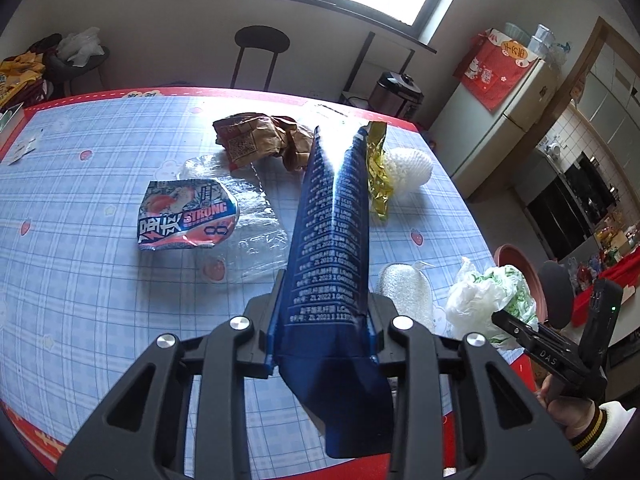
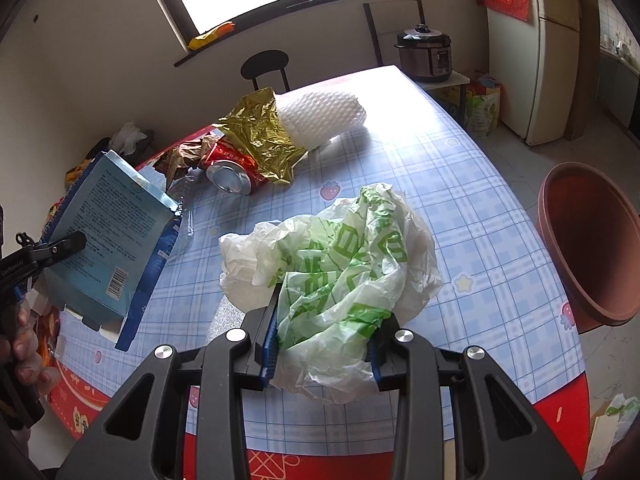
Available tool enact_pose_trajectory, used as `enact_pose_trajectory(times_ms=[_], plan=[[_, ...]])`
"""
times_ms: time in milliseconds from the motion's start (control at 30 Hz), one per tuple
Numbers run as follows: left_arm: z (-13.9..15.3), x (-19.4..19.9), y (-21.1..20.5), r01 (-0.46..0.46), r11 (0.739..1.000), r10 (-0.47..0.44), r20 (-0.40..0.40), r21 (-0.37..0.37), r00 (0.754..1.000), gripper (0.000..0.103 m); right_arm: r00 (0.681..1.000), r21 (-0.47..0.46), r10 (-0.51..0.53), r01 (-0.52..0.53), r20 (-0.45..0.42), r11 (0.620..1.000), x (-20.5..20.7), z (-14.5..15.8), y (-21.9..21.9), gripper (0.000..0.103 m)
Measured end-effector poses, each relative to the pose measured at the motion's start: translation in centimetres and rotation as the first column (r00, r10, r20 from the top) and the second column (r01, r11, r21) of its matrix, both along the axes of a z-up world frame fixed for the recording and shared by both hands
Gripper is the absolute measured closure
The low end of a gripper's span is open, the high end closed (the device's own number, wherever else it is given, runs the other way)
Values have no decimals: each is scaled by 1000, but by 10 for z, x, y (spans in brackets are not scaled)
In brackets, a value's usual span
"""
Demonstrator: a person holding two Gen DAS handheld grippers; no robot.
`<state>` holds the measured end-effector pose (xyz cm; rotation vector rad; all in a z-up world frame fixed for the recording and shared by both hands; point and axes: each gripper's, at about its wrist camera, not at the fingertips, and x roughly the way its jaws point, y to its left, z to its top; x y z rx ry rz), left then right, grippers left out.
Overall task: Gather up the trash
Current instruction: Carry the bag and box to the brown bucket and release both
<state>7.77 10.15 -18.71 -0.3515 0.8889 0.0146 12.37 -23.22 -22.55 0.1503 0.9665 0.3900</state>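
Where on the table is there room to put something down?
The table is bare along its right side, between the plastic bag and the brown tub, and beyond the foam net toward the far corner. Its left side, left of the noodle lid, is also bare. The middle is crowded: can, gold wrapper, brown bag.

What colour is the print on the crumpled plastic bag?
Green print on the white plastic bag, clearest in the right wrist view.
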Motion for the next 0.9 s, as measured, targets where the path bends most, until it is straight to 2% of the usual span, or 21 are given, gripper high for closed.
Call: enact_pose_trajectory(times_ms=[233,367,633,900], plan=[[17,-13,-20,-88,995,87,23,53,996,69,995,37,88,-90,48,995,14,16,-15,70],[30,-16,-43,-158,987,157,33,41,987,69,985,48,149,-154,92,987,25,34,-34,70],[52,-7,-103,-168,983,165,51,68,985,69,961,86,159,-182,228,979,40,75,-98,70],[62,28,-179,-90,992,87,38,86,996,69,959,143,65,-108,277,984,63,94,-180,70]])
